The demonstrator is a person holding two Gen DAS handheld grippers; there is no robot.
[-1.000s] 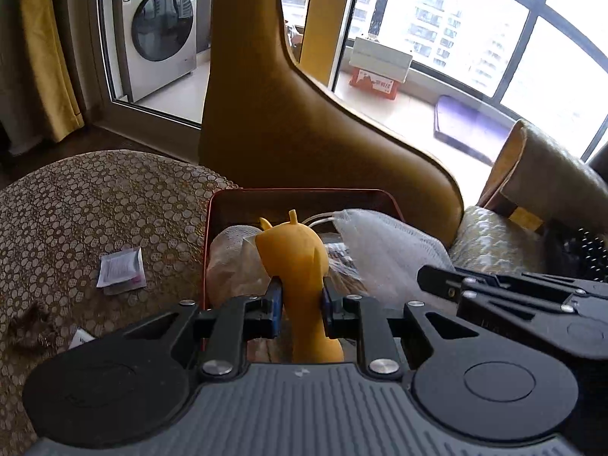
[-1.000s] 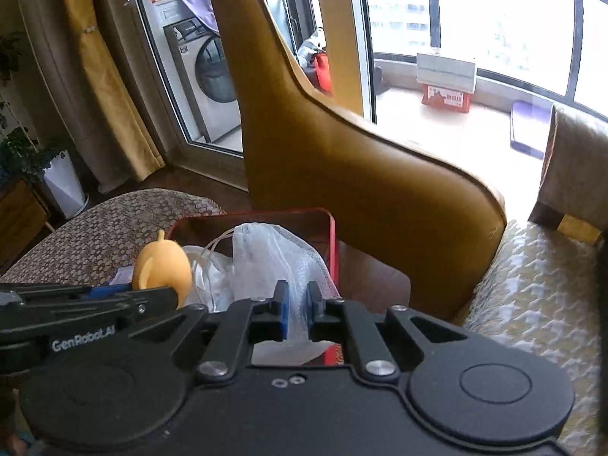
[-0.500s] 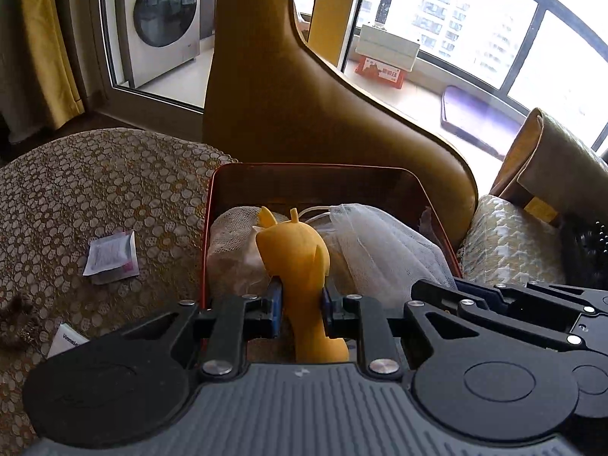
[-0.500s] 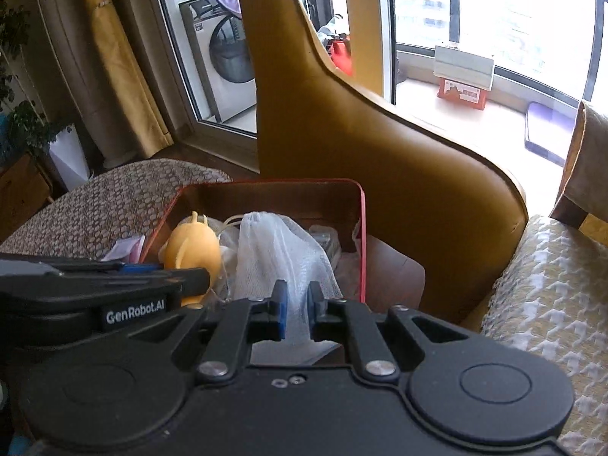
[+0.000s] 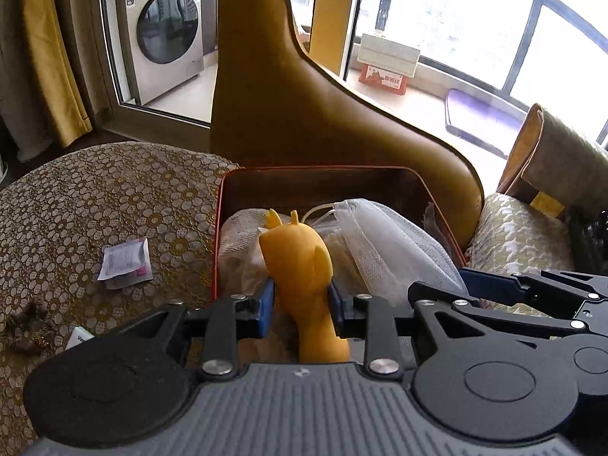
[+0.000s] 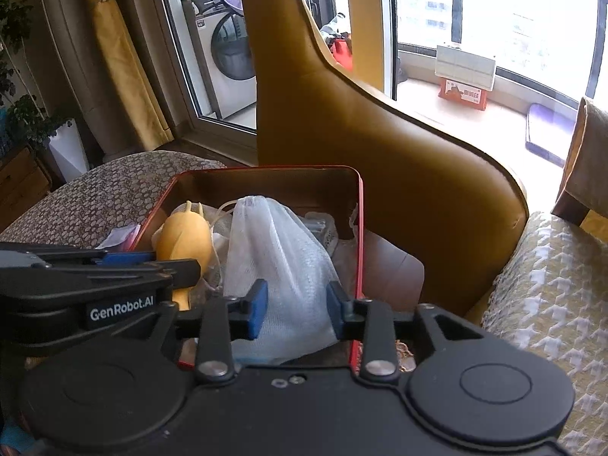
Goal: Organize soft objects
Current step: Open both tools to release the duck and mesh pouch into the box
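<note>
A red tin box point(image 5: 323, 169) point(image 6: 266, 169) rests on a patterned tabletop. Inside it a yellow soft toy point(image 5: 296, 250) point(image 6: 184, 239) stands between the blue pads of my left gripper point(image 5: 300, 304). Those jaws are opening, and the pads still touch the toy's sides. Beside the toy lies a white mesh bag point(image 5: 391, 243) point(image 6: 277, 250). My right gripper point(image 6: 294, 307) straddles the bag's near end, its jaws opening with the pads spread wide and the bag loose between them. Pale cloth and other packets lie under both objects.
A mustard leather chair point(image 5: 304, 114) rises directly behind the box. The gold-patterned table cover point(image 5: 95, 209) holds a paper sachet point(image 5: 125, 262) and a dark scrap point(image 5: 26, 326). A houndstooth cushion point(image 5: 520, 235) lies to the right. A washing machine point(image 5: 163, 34) stands behind glass.
Both grippers' jaws have widened, the right much more than the left. The mesh bag has spread out between the right pads. The toy and bag sit lower in the box.
</note>
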